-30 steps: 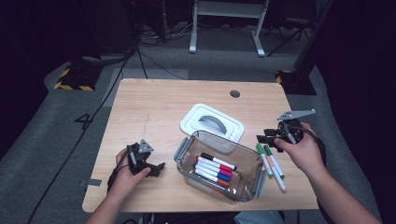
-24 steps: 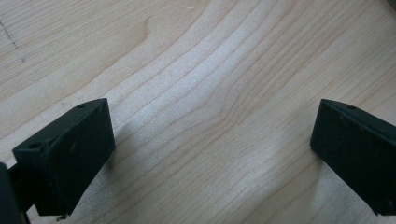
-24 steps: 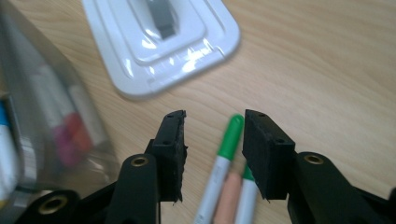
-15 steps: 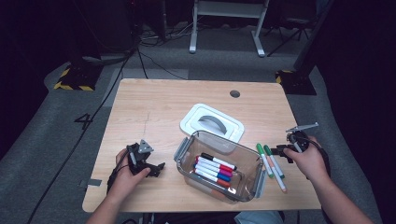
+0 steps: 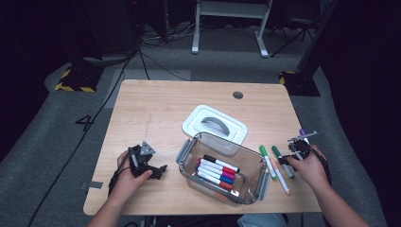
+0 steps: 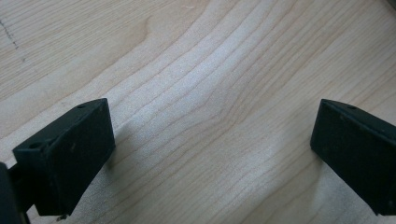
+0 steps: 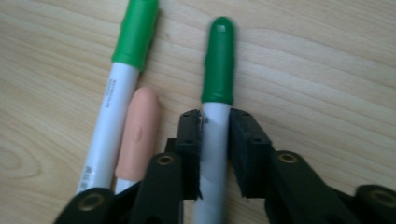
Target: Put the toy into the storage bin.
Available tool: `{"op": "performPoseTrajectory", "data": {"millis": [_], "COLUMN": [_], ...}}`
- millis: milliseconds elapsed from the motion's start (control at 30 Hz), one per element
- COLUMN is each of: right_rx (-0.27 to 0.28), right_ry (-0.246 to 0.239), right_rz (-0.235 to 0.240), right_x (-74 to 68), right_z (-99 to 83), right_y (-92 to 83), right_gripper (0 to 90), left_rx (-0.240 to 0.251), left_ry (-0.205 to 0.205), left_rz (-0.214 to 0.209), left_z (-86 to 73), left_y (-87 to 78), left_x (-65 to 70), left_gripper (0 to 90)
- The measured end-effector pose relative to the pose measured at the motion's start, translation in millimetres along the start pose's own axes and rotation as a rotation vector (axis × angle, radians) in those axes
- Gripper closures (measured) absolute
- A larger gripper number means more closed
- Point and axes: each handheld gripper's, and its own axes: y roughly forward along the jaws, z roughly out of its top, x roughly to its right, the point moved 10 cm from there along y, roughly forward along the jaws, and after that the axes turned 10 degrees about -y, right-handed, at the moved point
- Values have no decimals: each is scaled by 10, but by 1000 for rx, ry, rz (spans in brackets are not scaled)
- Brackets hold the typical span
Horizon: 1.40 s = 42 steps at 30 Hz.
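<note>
Green marker [image 7: 217,93]: pinched at its white barrel by the right gripper [image 7: 215,140], whose fingers have just closed; apparently lying on the surface [image 7: 327,70].
Left gripper [image 6: 210,154]: fingers spread, nothing between.

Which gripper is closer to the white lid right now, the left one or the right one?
Left, though not by much. The left gripper rests on the table, left of the white lid and nearer the person. The right gripper is farther right, shut on a green marker.
</note>
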Motion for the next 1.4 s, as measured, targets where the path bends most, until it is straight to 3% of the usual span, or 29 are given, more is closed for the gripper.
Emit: {"op": "performPoseTrajectory", "data": {"millis": [233,600,867,1133,1400], "right_rx": [-4,17,114,168,228], "right_ry": [18,39,35,-29,-102], "right_rz": [-24,9,33,55,108], "right_x": [9,-32,-74,-207,-494], "right_z": [-4,32,315,607,918], "right_y": [-3,-59,-430,-783,-1065], "right_gripper": [774,774,774,774,774], "left_rx": [1,1,0,3,4], "left_ry": [-1,-8,-12,-18,-19], "left_rz": [0,-3,-2,10,11], "left_z": [0,-3,-7,-12,-12], "left_y": [0,1,0,-7,-7], "left_x": [1,8,11,8,8], "left_gripper": [2,2,2,2,2]}}
